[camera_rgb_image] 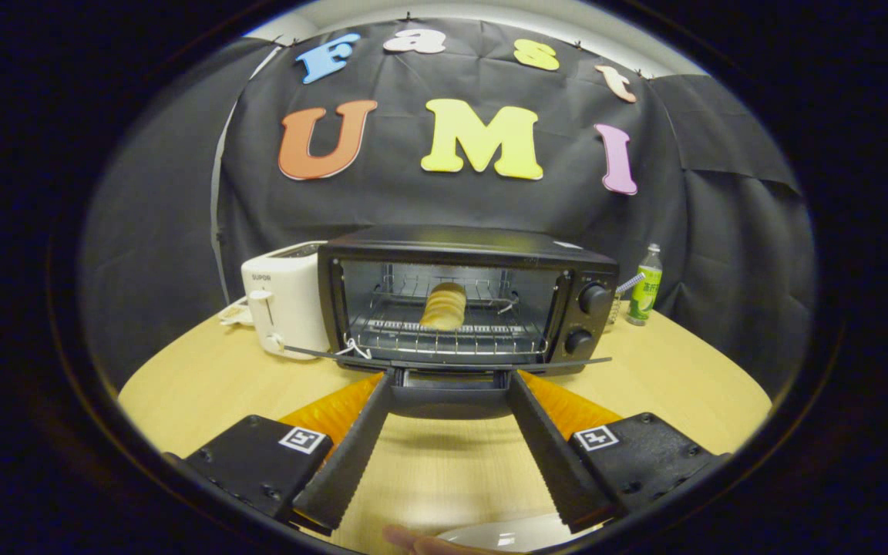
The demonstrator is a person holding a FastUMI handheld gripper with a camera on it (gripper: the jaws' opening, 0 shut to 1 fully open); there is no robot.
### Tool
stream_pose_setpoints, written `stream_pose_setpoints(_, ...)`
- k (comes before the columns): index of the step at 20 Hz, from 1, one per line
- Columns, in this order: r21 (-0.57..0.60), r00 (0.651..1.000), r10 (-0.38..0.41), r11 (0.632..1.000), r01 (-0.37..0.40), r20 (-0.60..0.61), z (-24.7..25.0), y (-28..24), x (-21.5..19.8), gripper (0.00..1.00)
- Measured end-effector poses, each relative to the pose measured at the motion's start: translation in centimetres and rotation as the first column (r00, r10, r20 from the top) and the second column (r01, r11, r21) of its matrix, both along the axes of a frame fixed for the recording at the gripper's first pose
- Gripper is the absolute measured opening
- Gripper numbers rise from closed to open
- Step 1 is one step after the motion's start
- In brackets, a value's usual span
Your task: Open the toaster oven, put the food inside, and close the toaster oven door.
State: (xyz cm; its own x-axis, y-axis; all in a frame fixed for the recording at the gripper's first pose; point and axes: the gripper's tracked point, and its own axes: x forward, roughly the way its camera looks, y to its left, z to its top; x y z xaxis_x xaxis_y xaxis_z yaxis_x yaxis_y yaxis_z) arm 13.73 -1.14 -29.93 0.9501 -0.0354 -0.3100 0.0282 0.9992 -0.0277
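The black toaster oven with two round knobs (467, 297) stands on the light wooden bench (197, 385), its glass door (448, 366) folded down flat toward the gripper (450, 379). A golden-brown bread roll (444, 306) rests on the wire rack (452, 335) inside the oven cavity. The gripper's two black ribbed fingers (351, 455) are spread wide, holding nothing, their tips at the lowered door's front edge. A white pop-up toaster (282, 304) stands touching the oven's left side; a green-labelled clear bottle (646, 293) stands near its right side.
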Motion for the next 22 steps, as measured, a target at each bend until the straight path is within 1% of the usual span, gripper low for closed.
stream_pose_setpoints(3,0.057,1.000,-0.005,0.998,0.006,-0.010,1.5,0.1,0.4,1.00)
stream_pose_setpoints(4,0.059,1.000,0.005,0.998,-0.005,-0.002,2.2,0.6,0.3,1.00)
stream_pose_setpoints(6,0.031,1.000,0.009,0.999,-0.009,0.018,3.2,0.7,-0.1,1.00)
stream_pose_setpoints(10,0.048,1.000,0.014,0.999,-0.013,-0.017,3.0,1.0,-1.4,1.00)
stream_pose_setpoints(14,0.024,1.000,0.002,1.000,-0.002,-0.013,4.9,0.4,-2.6,1.00)
stream_pose_setpoints(17,0.017,1.000,-0.001,1.000,0.001,0.006,8.3,0.7,-4.5,1.00)
stream_pose_setpoints(19,0.000,0.999,0.005,1.000,-0.005,0.051,11.9,0.7,-6.3,1.00)
stream_pose_setpoints(20,-0.017,0.997,-0.001,1.000,0.002,0.083,13.9,0.2,-7.2,1.00)
stream_pose_setpoints(22,-0.060,0.990,-0.032,0.997,0.041,0.138,18.2,-1.0,-9.4,1.00)
